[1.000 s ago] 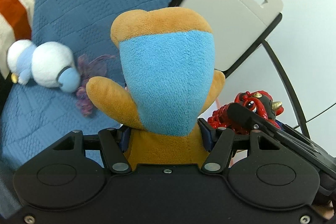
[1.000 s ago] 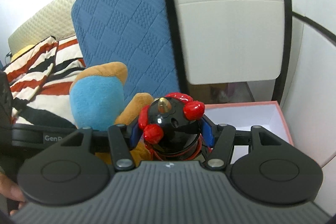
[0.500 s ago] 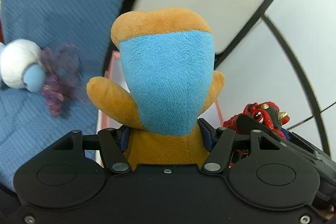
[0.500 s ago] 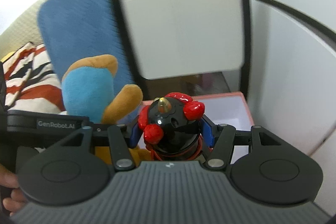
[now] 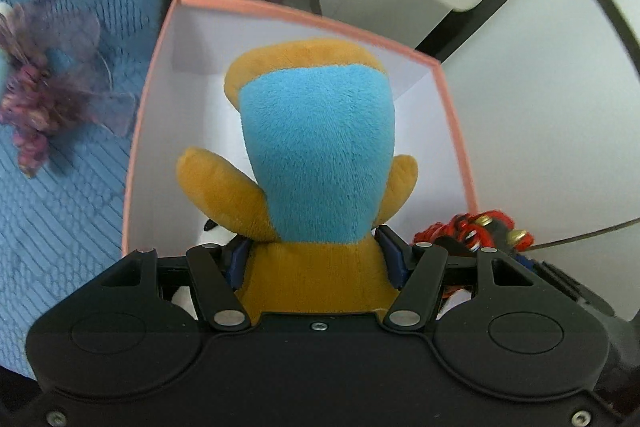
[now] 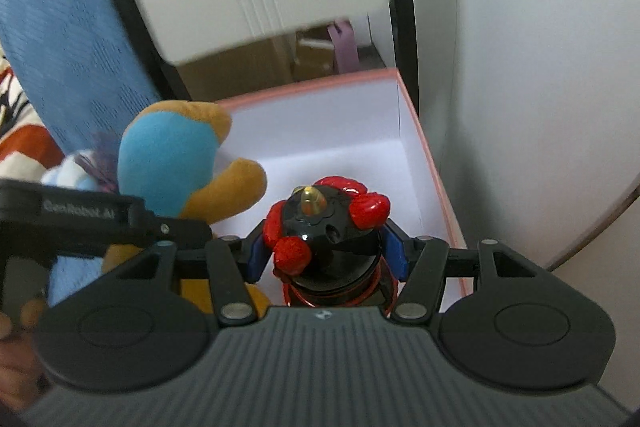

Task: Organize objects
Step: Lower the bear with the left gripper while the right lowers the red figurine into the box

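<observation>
Left tool [image 5: 316,259]: clamped on plush toy [image 5: 316,155], above pink box [image 5: 456,131].
Right tool [image 6: 326,255]: gripping red-black figurine [image 6: 324,227].
Remaining: purple tuft toy [image 5: 44,99], on blue cover.

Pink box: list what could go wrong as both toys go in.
1. The left hand-held gripper with the plush toy and the right hand-held gripper with the red-and-black figure hang close together over the pink box; they may collide.
2. The figure sits near the box's right wall and could catch its rim.
3. Something white already lies under the plush and may get squashed.
</observation>
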The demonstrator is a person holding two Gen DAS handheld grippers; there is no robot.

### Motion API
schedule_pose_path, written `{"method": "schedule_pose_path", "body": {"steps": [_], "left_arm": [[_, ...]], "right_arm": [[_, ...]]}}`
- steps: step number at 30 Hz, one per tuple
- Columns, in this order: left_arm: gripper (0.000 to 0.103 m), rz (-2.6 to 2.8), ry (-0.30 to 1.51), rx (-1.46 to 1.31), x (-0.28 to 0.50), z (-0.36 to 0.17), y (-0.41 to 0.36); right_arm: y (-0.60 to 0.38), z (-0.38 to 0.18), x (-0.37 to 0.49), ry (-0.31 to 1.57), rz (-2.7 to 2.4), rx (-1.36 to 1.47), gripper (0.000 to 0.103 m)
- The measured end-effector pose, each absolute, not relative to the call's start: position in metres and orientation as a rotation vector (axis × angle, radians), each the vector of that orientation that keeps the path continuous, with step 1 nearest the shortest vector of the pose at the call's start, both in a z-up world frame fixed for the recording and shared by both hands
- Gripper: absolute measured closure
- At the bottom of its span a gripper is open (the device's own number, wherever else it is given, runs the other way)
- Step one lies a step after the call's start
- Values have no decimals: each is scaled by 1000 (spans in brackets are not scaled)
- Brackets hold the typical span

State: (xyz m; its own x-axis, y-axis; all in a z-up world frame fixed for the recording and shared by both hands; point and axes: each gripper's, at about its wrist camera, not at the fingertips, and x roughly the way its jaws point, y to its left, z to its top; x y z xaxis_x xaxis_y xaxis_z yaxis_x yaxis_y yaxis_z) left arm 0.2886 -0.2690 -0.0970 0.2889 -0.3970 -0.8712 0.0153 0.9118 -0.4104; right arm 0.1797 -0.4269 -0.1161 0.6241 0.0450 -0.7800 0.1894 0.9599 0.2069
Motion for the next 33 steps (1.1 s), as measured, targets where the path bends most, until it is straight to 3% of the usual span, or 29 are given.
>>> {"method": "schedule_pose_path", "body": {"steps": [11,12,14,33], "left_arm": [[40,-268,1295,-373,297,-139,-276],[32,-275,1286,-373,296,-136,-275],[26,-279,1263,-360,296,-127,-275],[26,-312,1034,-352,232,-15,-214]], "right_arm": [[-431,-156,184,1011,-83,296,43],[-431,-155,185,1020,-81,295,43],[-432,-151,187,1030,-88,307,42],[-372,-37,139,819,-51,281,43]]}}
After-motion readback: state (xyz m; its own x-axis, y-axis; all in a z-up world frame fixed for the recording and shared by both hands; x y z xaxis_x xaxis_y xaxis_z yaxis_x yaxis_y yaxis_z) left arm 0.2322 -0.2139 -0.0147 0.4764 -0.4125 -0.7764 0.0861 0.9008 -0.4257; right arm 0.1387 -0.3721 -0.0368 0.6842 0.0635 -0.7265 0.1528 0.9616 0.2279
